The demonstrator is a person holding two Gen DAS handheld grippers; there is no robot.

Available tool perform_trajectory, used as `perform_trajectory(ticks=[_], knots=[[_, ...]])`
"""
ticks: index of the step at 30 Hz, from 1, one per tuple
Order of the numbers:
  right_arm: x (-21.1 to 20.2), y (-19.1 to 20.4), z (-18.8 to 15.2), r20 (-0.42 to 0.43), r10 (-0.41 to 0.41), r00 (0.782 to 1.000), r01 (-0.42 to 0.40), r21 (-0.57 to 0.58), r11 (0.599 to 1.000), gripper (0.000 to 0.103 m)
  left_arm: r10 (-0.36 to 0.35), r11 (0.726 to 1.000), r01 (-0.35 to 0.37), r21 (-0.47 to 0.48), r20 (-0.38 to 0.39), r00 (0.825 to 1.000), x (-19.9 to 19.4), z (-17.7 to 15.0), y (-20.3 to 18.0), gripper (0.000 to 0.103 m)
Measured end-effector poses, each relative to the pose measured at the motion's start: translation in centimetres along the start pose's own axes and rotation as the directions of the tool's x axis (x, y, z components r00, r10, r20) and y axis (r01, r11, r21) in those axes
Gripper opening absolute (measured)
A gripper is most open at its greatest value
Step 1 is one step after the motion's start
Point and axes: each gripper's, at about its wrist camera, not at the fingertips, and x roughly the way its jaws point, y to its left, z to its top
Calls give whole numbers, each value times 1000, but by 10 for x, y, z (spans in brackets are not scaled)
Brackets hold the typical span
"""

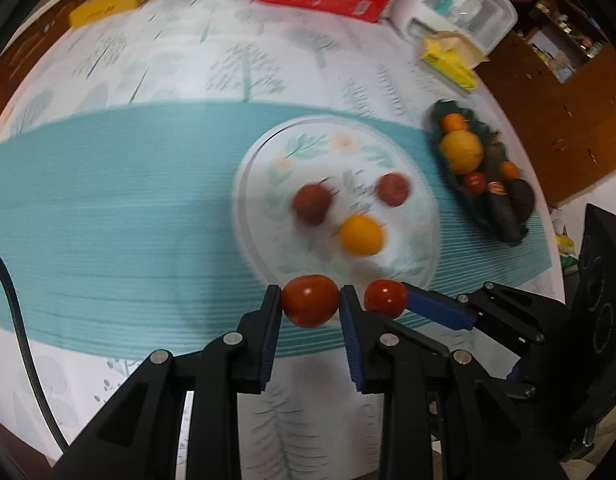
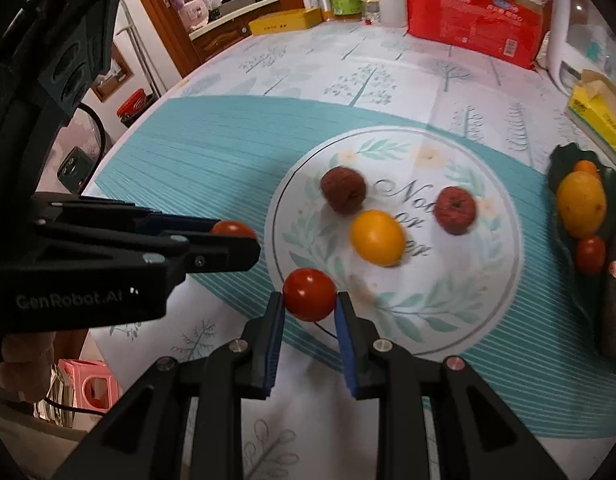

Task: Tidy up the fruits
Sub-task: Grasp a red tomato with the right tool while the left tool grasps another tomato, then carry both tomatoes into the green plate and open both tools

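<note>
I had the left tool (image 1: 311, 304) clamped on a red tomato (image 1: 310, 305), its two blue pads pressed against the fruit's sides. The right tool (image 2: 310, 300) gripped a smaller tomato (image 2: 310, 294) the same way, held just above the near rim of the round floral plate (image 2: 492, 312). In the left wrist view the two tomatoes sat side by side, the smaller one (image 1: 385, 297) just right of mine, both at the plate's near edge.

On the plate (image 1: 248, 200) lay three fruits, apart from one another: a dark red wrinkled one (image 2: 343, 189) toward the left, a red apple-like one (image 2: 455, 210) toward the right, and a yellow-orange fruit (image 2: 377, 237) nearer to me, between them. The left view blurred these.

The plate rested on the teal band of the tree-print cloth (image 2: 212, 152) covering the tabletop. By the tabletop's right edge stood a dark green leaf-shaped dish (image 1: 474, 210) holding a large yellow fruit (image 1: 461, 151), small orange and red fruits, and dark elongated ones; I could not tell what those dark ones were. Beyond it sat a yellow tissue box (image 1: 448, 60). Along the far edge stood a red package (image 2: 474, 18), a flat yellow box (image 2: 286, 21) and a white container (image 2: 588, 36).
</note>
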Motion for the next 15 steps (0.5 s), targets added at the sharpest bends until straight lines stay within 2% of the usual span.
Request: perform_trajectory(ticks=[7,12,15], knots=[[-56,-35,4,108,-83,991,77,55,996,26,-63,987,51,155,75,995,-30,31,-72,28],[-100,-85,6,180,-190,965,161,165,973,26,-104,960,68,271,120,987,-36,62,-130,28],[-121,-127,9,196,-262,945,209,256,944,26,-115,945,71,320,120,986,-27,82,-166,28]])
